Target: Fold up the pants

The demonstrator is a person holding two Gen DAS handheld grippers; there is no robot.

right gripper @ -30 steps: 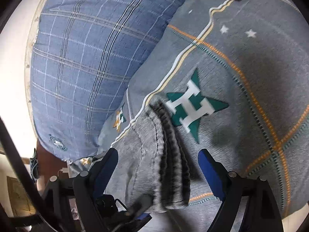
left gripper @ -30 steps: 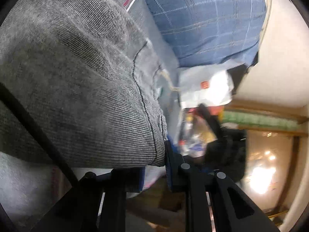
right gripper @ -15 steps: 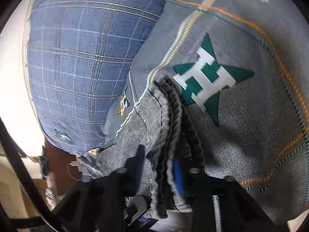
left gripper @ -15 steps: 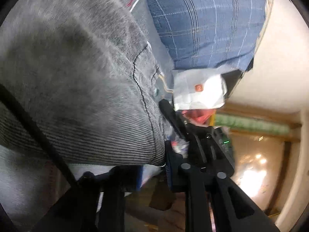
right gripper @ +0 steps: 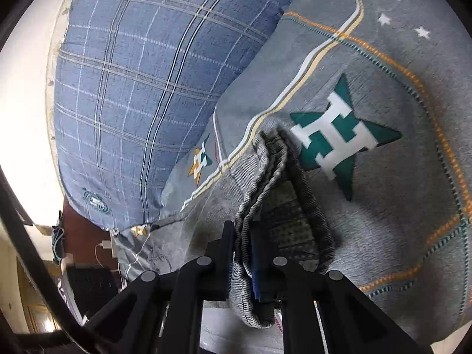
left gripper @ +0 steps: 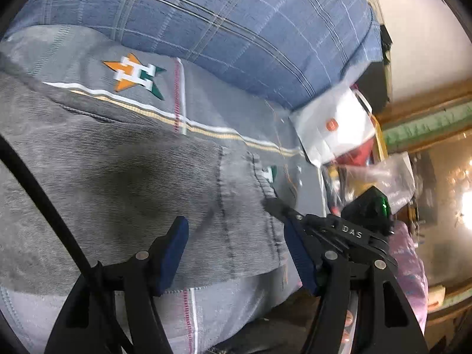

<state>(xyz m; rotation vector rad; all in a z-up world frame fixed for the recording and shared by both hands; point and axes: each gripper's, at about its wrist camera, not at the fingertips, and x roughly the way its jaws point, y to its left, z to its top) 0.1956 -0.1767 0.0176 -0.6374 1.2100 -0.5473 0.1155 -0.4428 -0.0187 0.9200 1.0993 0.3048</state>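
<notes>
The grey corduroy pants lie folded on a grey bedsheet with star logos. My left gripper is open, its blue pads spread over the pants' hem edge, holding nothing. My right gripper is shut on the pants' elastic waistband, whose stacked ribbed layers run up between the fingers. The right gripper's body also shows in the left wrist view, right of the hem.
A blue plaid pillow lies at the head of the bed; it also shows in the left wrist view. A white paper bag and clutter sit past the bed's edge. A cream wall lies beyond.
My left gripper has let go of the pants' hem and opened wide, and the pants have dropped onto the sheet. My right gripper has closed on the waistband.
</notes>
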